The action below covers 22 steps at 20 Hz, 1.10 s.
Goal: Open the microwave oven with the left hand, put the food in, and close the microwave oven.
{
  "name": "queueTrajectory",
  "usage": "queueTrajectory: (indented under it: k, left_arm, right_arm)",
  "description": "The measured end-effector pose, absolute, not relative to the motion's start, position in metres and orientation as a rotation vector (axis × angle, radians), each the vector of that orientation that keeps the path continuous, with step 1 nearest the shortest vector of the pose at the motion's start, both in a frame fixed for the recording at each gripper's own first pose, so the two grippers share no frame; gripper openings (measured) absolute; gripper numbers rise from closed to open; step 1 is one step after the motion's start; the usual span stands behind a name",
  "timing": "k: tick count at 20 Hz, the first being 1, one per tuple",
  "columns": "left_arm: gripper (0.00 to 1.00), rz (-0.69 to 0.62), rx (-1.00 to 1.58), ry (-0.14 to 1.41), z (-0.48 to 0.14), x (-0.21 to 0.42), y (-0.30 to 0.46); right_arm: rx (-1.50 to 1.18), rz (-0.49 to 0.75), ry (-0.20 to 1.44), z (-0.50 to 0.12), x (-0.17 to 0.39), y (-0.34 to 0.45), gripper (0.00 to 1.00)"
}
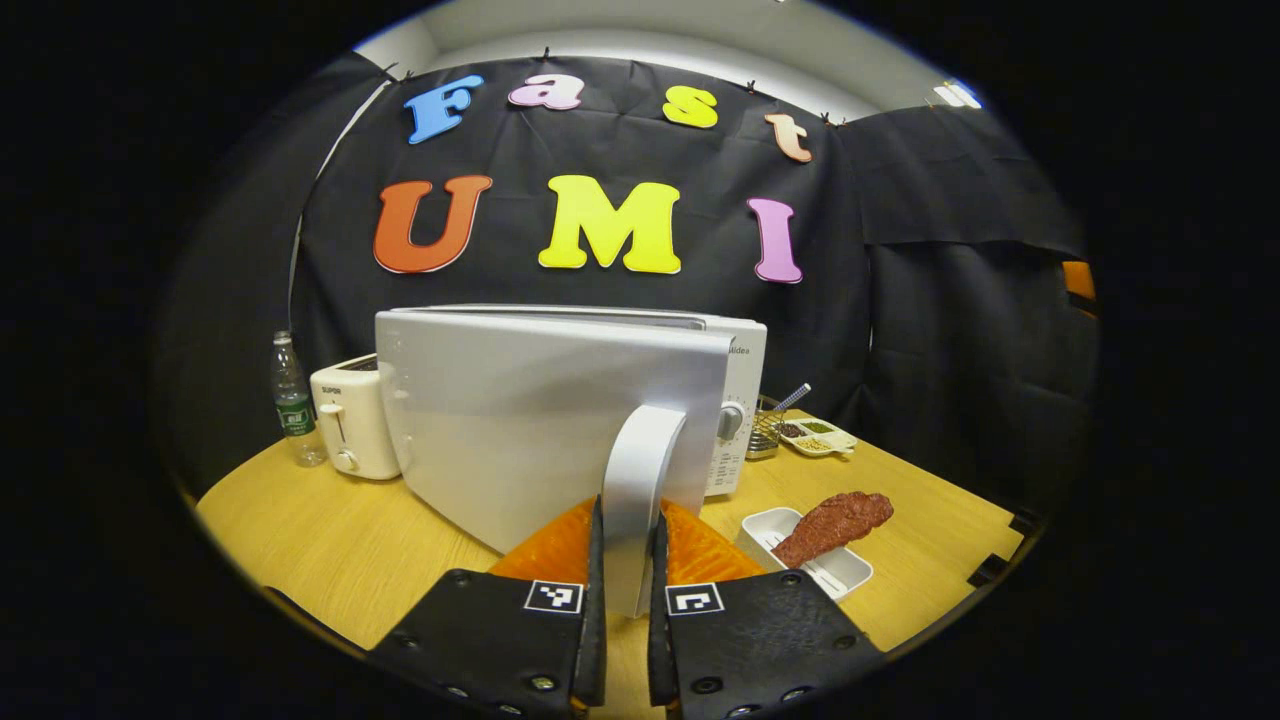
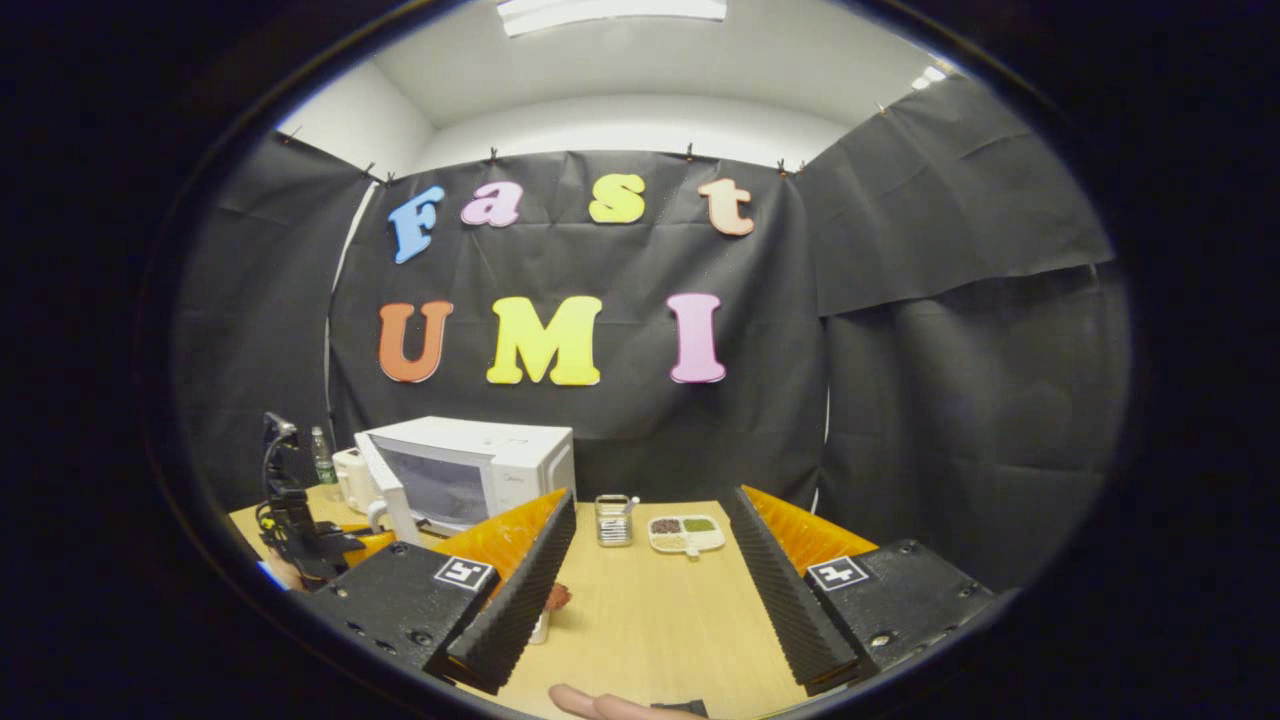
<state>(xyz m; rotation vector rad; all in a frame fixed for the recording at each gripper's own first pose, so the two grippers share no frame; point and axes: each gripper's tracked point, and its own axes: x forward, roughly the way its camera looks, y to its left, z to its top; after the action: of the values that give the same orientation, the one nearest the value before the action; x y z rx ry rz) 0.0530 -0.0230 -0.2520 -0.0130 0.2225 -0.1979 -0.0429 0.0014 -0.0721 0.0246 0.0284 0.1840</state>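
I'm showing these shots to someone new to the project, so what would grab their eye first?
First, the white microwave oven at the middle of the wooden table, its door swung partly open with the left gripper clamped on the curved door handle. Next, the reddish-brown piece of meat lying across a small white tray to the microwave's right. The right gripper hangs open above the table farther back.

"SUPOR" – toaster (image 1: pixel 353 418); "Midea" – microwave (image 1: pixel 742 372)

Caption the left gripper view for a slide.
Left gripper jaws clamp the microwave door handle, door swung partly open; meat waits in its tray.
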Motion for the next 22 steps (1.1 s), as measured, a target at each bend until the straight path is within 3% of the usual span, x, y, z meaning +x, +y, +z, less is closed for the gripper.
queueTrajectory:
  k: [2, 4, 5, 6, 8, 10, 11, 18, 19, 20, 21, 22]
  left_arm:
    - [0.19, -0.191, -0.023, 0.229, -0.253, 0.029, 0.003]
    - [0.28, -0.163, -0.042, 0.236, -0.255, 0.002, 0.034]
    - [0.38, -0.151, -0.037, 0.242, -0.255, -0.011, 0.047]
    - [0.39, -0.125, -0.02, 0.24, -0.253, -0.024, 0.063]
    - [0.8, -0.044, 0.037, 0.234, -0.245, -0.046, 0.096]
    - [0.84, 0.015, 0.075, 0.242, -0.238, -0.067, 0.116]
    - [0.95, 0.032, 0.081, 0.228, -0.229, -0.075, 0.124]
    - [0.96, 0.063, 0.014, 0.201, -0.182, -0.11, 0.129]
    - [0.88, 0.071, 0.013, 0.196, -0.173, -0.11, 0.129]
    - [0.96, 0.074, 0.011, 0.189, -0.164, -0.111, 0.126]
    - [0.96, 0.063, 0.015, 0.18, -0.155, -0.11, 0.12]
    - [0.86, 0.053, 0.025, 0.171, -0.146, -0.109, 0.112]
  right_arm:
    - [0.024, 0.196, 0.03, -0.073, -0.048, 0.009, 0.99]
    - [0.026, 0.215, 0.029, -0.073, -0.054, 0.017, 0.99]
    - [0.025, 0.223, 0.027, -0.073, -0.056, 0.021, 0.99]
    - [0.023, 0.23, 0.026, -0.073, -0.057, 0.025, 0.99]
    - [0.022, 0.245, 0.03, -0.073, -0.06, 0.033, 0.99]
    - [0.027, 0.261, 0.041, -0.073, -0.064, 0.04, 0.99]
    - [0.026, 0.268, 0.045, -0.073, -0.066, 0.041, 0.99]
    - [-0.068, 0.3, 0.069, -0.076, -0.046, 0.047, 0.99]
    - [-0.076, 0.306, 0.089, -0.078, -0.037, 0.048, 0.99]
    - [-0.079, 0.311, 0.12, -0.085, -0.026, 0.049, 0.99]
    - [-0.077, 0.315, 0.152, -0.091, -0.014, 0.05, 0.99]
    - [-0.078, 0.323, 0.183, -0.098, -0.002, 0.053, 0.99]
